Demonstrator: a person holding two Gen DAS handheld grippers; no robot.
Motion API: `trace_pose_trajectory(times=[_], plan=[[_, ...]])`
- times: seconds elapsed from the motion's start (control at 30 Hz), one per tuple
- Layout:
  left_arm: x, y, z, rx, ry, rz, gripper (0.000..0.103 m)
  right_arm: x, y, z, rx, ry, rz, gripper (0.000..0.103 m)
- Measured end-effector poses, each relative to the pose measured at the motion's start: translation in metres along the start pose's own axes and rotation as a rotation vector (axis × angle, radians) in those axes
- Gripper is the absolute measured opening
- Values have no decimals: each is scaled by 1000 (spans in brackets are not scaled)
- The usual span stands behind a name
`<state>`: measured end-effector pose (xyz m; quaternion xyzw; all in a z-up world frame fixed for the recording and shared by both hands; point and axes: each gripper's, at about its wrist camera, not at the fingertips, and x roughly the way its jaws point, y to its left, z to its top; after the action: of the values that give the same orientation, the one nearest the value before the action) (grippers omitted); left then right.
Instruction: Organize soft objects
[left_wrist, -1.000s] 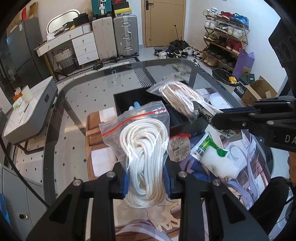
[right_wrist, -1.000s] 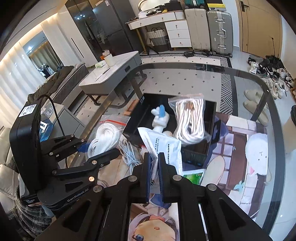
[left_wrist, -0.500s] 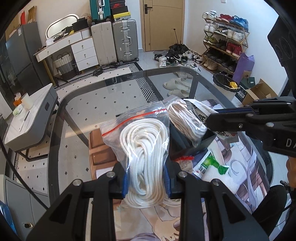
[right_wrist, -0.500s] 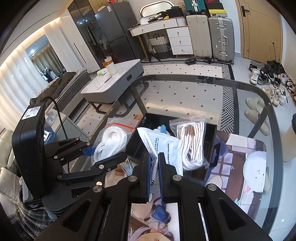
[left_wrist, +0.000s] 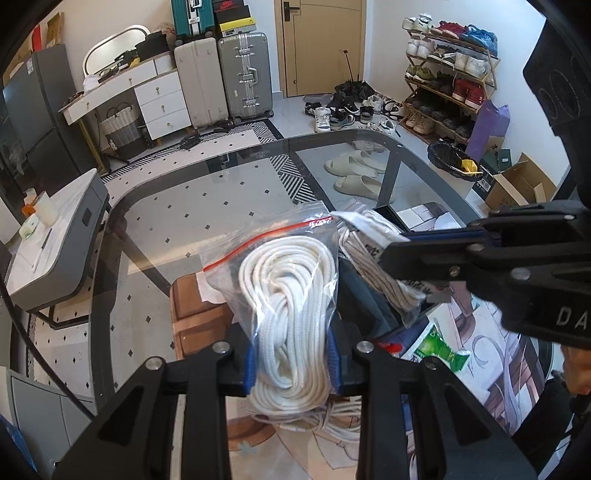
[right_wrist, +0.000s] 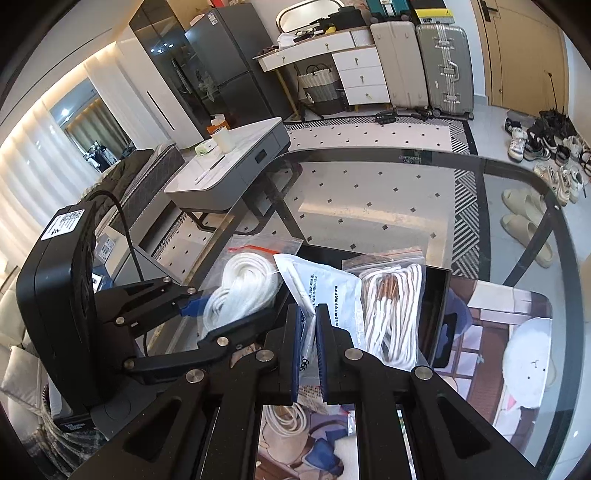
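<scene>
Over glass table, suitcases behind

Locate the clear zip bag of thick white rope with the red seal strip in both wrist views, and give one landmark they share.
Left wrist: clear zip bag of thick white rope, centre, clamped in the left gripper.
Right wrist: same bag, left of centre.
Shared landmark: silver ribbed suitcase at the far wall.
</scene>
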<state>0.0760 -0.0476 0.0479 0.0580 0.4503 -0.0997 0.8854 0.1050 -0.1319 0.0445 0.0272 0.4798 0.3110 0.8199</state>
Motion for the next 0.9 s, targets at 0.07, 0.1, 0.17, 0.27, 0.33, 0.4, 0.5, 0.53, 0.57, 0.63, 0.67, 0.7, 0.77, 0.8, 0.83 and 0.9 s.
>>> trace_pose_trajectory(times=[0.07, 0.1, 0.17, 0.27, 0.33, 0.4, 0.5, 0.53, 0.57, 0.63, 0.67, 0.7, 0.77, 0.8, 0.83, 0.9], plan=[[5, -1, 3, 3, 7, -3, 28, 6, -4, 2, 13, 3, 11, 8], [8, -1, 4, 5, 11, -4, 28, 8, -7, 3, 21, 6, 21, 8], [13, 0, 5, 2, 16, -10, 28, 11, -10, 4, 31, 7, 33, 8], [22, 1, 7, 1, 38, -22, 28, 17, -16, 8, 40, 13, 50, 8], [28, -1, 7, -2, 49, -33, 28, 22, -19, 9, 50, 19, 64, 8], [31, -1, 7, -5, 56, -33, 28, 28, -22, 10, 65, 27, 82, 8], [36, -1, 5, -7, 68, -36, 29, 38, -24, 11, 77, 39, 90, 8], [36, 0, 4, -13, 73, -40, 30, 40, -24, 12, 77, 41, 89, 8], [37, 1, 4, -16, 75, -47, 32, 42, -24, 12, 78, 44, 87, 8], [36, 3, 3, -24, 80, -52, 38, 46, -26, 13, 82, 49, 79, 8], [36, 3, 3, -20, 79, -45, 44, 48, -27, 14, 83, 49, 75, 8], [35, 3, 2, -16, 76, -41, 50, 49, -28, 14, 85, 51, 70, 8], [33, 3, 1, -14, 70, -41, 56, 52, -28, 13, 83, 57, 63, 8], [31, 3, 1, -14, 67, -39, 57, 53, -28, 12, 85, 63, 65, 8], [30, 2, 1, -14, 66, -37, 59, 55, -28, 11, 85, 67, 64, 8], [28, 3, 0, -11, 59, -40, 73, 59, -27, 10, 84, 77, 65, 10]])
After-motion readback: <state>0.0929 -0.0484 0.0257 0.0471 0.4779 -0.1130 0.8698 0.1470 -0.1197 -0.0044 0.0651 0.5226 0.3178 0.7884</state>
